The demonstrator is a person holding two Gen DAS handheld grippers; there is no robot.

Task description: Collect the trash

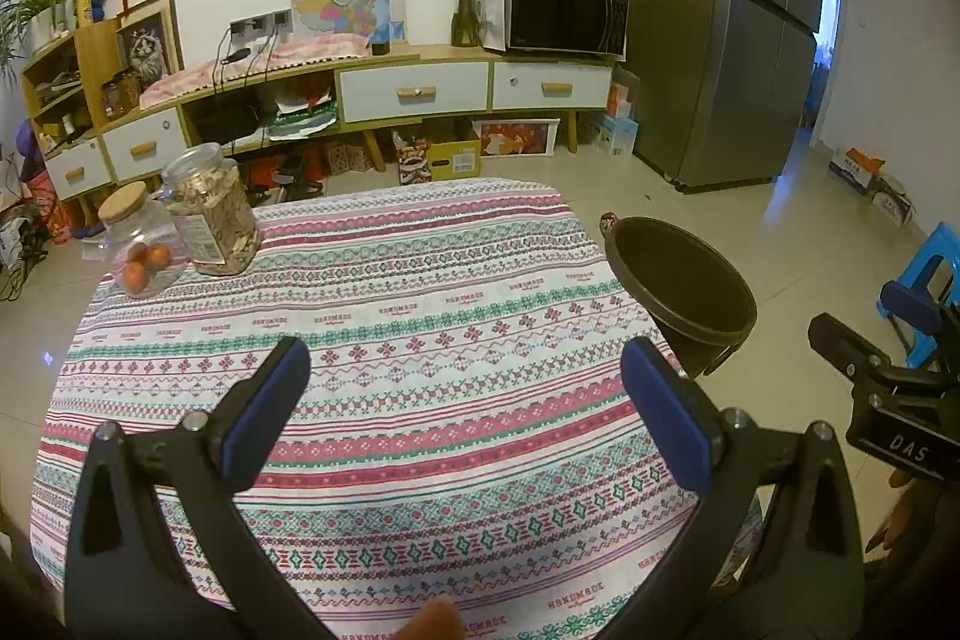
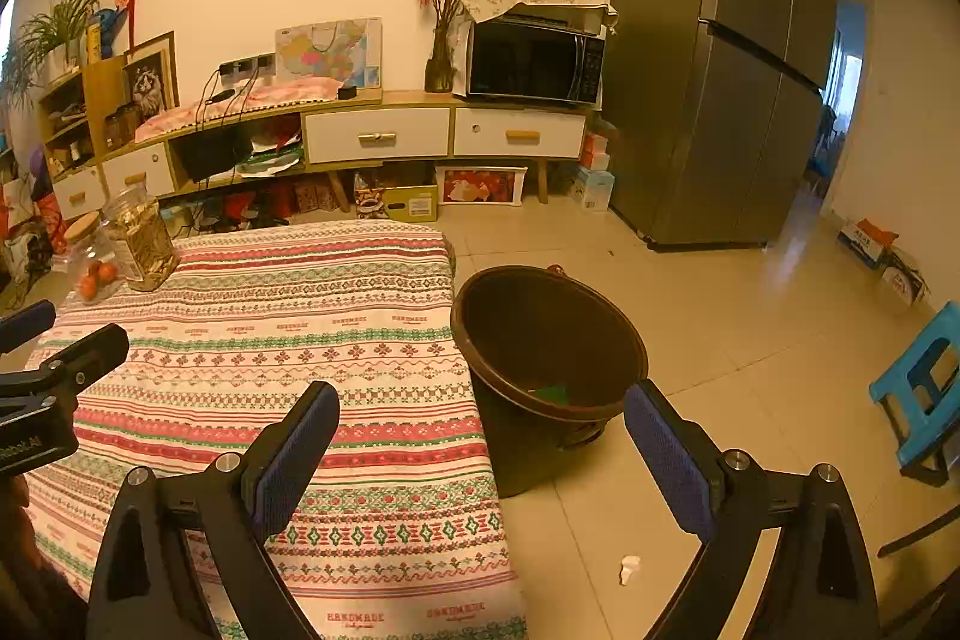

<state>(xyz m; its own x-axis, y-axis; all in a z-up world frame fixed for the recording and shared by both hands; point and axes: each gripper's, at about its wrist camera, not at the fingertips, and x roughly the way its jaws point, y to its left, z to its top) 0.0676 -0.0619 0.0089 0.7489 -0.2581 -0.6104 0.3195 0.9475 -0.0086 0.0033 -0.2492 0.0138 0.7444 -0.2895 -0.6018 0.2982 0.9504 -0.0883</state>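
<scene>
While both grippers hung above the table (image 1: 420, 316), its striped red, green and white cloth lay flat and bare over most of its top. The left gripper (image 1: 465, 364) stood with its jaws spread wide, nothing between the blue pads (image 1: 264, 418). The right gripper (image 2: 480, 421) was equally wide open and empty, its span reaching from the cloth's edge across to the floor.

At ten o'clock on the table two jars stood together: a tall clear jar (image 1: 210, 214) filled with pale chips, and just beside it a cork-lidded jar (image 1: 135, 244) holding orange fruits.

Off the table's three o'clock edge a dark brown bin (image 2: 546, 340) sat on the tiled floor, close against the cloth, with something green (image 2: 552, 393) in its bottom. A small white scrap (image 2: 628, 568) lay on the tiles at five o'clock from the bin, well apart from it.

At twelve o'clock a long wooden sideboard (image 1: 414, 91) ran along the wall, a microwave (image 1: 567, 16) on it under a cloth. A tall grey fridge (image 1: 720, 28) stood at two o'clock, and a blue stool (image 2: 924, 388) at four.
</scene>
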